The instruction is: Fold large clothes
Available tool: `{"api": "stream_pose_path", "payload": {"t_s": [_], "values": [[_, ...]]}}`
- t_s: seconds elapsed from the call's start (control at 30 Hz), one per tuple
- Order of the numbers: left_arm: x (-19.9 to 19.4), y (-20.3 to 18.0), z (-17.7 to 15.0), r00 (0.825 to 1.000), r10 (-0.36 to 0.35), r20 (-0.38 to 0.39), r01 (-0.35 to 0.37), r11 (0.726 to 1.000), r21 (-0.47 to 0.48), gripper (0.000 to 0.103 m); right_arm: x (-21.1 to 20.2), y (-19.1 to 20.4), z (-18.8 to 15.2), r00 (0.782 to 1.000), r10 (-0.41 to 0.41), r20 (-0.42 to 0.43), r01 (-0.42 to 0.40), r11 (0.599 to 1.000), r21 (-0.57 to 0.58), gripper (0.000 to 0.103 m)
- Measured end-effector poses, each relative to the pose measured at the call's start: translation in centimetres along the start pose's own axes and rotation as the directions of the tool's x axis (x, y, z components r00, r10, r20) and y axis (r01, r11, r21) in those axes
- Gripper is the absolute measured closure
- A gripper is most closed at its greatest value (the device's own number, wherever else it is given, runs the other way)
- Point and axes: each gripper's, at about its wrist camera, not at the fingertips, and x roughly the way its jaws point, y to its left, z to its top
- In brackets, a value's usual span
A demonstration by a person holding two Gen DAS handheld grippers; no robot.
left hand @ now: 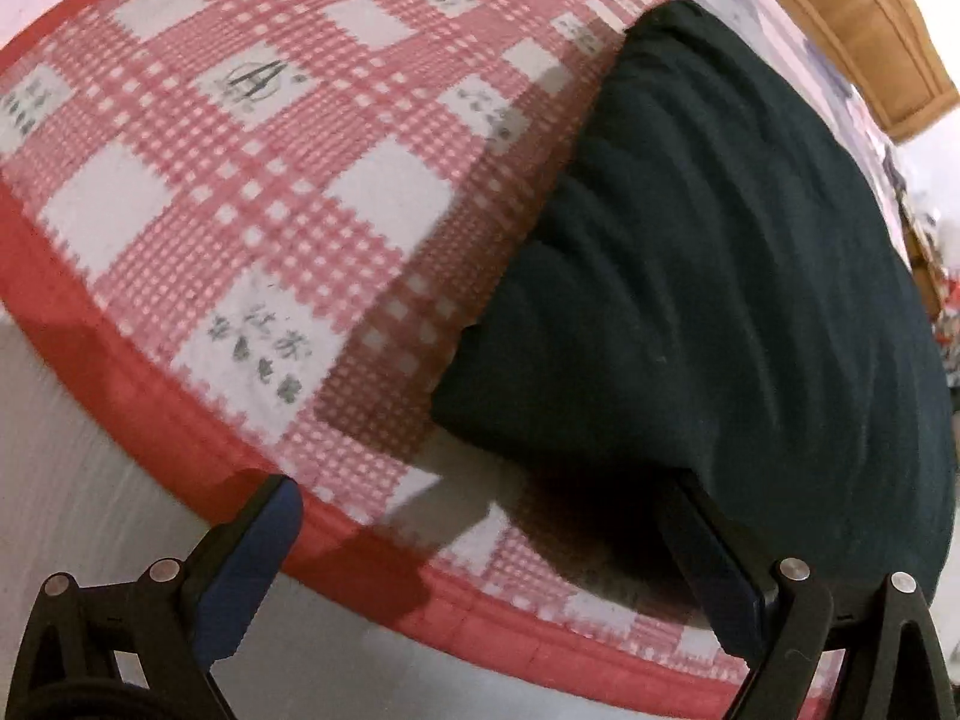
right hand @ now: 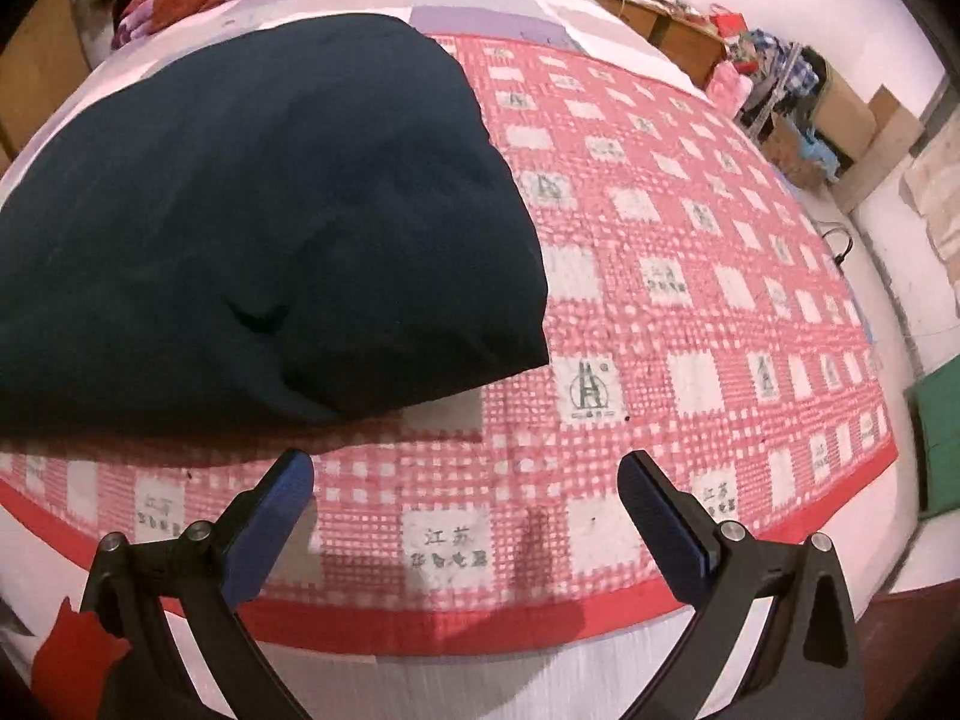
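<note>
On the red checked blanket [right hand: 690, 312] covering the bed, the dark garment [right hand: 258, 228] lies as a thick bundle, and we hold both claws spread wide and empty: the left gripper [left hand: 486, 546] has one finger at the bundle's near edge, while the right gripper [right hand: 465, 483] hovers just clear of it. If we close here, we risk pinching the blanket along with the garment. We also judge that a grip on only the top layer could let the stacked folds slide apart.

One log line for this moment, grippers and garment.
left gripper: open, beside garment edge | right gripper: open, holding nothing | dark garment: bundled on red checked blanket | fold: not finished
</note>
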Motion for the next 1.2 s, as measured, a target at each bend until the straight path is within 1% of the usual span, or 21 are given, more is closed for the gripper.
{"api": "stream_pose_path", "payload": {"t_s": [0.07,0.1,0.17,0.2,0.27,0.37,0.43,0.47,0.5,0.57,0.67,0.7,0.8,0.87,0.9,0.97,1.0,1.03,1.1,1.13,1.2], "values": [[0.3,-0.8,0.6,0.999,-0.032,-0.015,0.032,0.999,0.024,0.005,-0.2,0.5,0.1,1.000,0.011,0.006,-0.011,1.000,-0.016,0.000],[0.5,-1.2,0.5,0.999,-0.039,-0.023,0.040,0.999,0.031,0.005,-0.1,0.7,0.2,1.000,0.015,0.004,-0.015,1.000,-0.020,0.000],[1.3,-2.2,1.4,0.998,-0.052,-0.033,0.053,0.998,0.039,0.005,0.0,0.8,0.6,1.000,0.018,0.006,-0.018,1.000,-0.014,0.000],[1.4,-2.5,1.0,0.998,-0.054,-0.029,0.055,0.998,0.039,0.005,0.0,0.8,0.9,1.000,0.019,0.008,-0.019,1.000,-0.006,0.000],[1.7,-3.0,2.1,0.998,-0.055,-0.008,0.055,0.998,0.037,0.005,0.0,0.6,1.6,0.999,0.029,0.016,-0.029,0.999,0.014,0.000],[2.1,-2.9,3.9,0.997,-0.072,0.005,0.072,0.997,0.022,0.005,0.0,0.5,2.4,0.999,0.040,0.027,-0.040,0.999,0.014,0.000],[3.2,-2.9,5.2,0.997,-0.079,-0.027,0.080,0.996,0.038,0.005,0.4,0.2,3.3,0.998,0.064,0.022,-0.064,0.998,0.012,0.000],[4.1,-3.2,5.8,0.994,-0.089,-0.065,0.093,0.994,0.053,0.005,0.8,0.0,3.8,0.996,0.086,0.016,-0.086,0.996,0.021,0.000],[4.9,-3.7,6.4,0.991,-0.090,-0.100,0.098,0.992,0.080,0.005,1.1,-0.2,4.2,0.994,0.110,0.011,-0.111,0.993,0.033,0.000],[5.9,-5.0,7.1,0.983,-0.114,-0.142,0.135,0.980,0.148,0.005,1.7,-0.7,5.2,0.987,0.159,0.006,-0.159,0.985,0.069,0.000],[7.5,-7.4,8.1,0.975,-0.111,-0.194,0.153,0.963,0.221,0.004,2.9,-1.4,7.3,0.970,0.243,0.003,-0.242,0.964,0.115,0.000],[7.8,-7.7,8.3,0.973,-0.106,-0.204,0.154,0.961,0.231,0.003,3.5,-1.6,8.1,0.962,0.272,-0.004,-0.270,0.955,0.122,0.000],[8.8,-8.5,8.7,0.968,-0.097,-0.232,0.157,0.954,0.255,0.000,5.3,-1.8,10.0,0.941,0.336,-0.042,-0.328,0.936,0.124,0.000],[9.1,-8.7,8.8,0.966,-0.092,-0.244,0.158,0.950,0.271,0.000,6.3,-2.0,11.1,0.925,0.374,-0.062,-0.366,0.924,0.113,0.000],[9.3,-8.9,8.7,0.964,-0.095,-0.247,0.166,0.944,0.284,0.000,7.0,-2.0,11.6,0.913,0.400,-0.081,-0.392,0.914,0.103,0.000],[10.1,-9.5,8.8,0.960,-0.087,-0.266,0.172,0.933,0.316,0.000,8.5,-1.7,12.3,0.895,0.428,-0.129,-0.420,0.904,0.080,0.000],[10.6,-10.0,8.8,0.958,-0.082,-0.276,0.172,0.931,0.322,0.000,9.4,-1.4,12.6,0.881,0.448,-0.152,-0.442,0.894,0.075,0.000],[10.9,-10.4,8.8,0.956,-0.073,-0.285,0.169,0.929,0.329,0.000,10.3,-1.3,12.8,0.862,0.477,-0.173,-0.467,0.879,0.096,0.000],[11.6,-11.4,8.7,0.955,-0.055,-0.293,0.160,0.923,0.351,0.000,12.0,-1.2,12.9,0.818,0.535,-0.213,-0.506,0.844,0.177,0.000],[11.9,-11.7,8.8,0.956,-0.052,-0.289,0.158,0.921,0.357,0.000,12.4,-1.0,13.1,0.809,0.547,-0.215,-0.513,0.836,0.194,0.000],[12.2,-12.2,8.5,0.961,-0.046,-0.271,0.150,0.915,0.375,0.000,12.6,-0.1,13.2,0.812,0.541,-0.218,-0.506,0.839,0.198,0.000]]}}
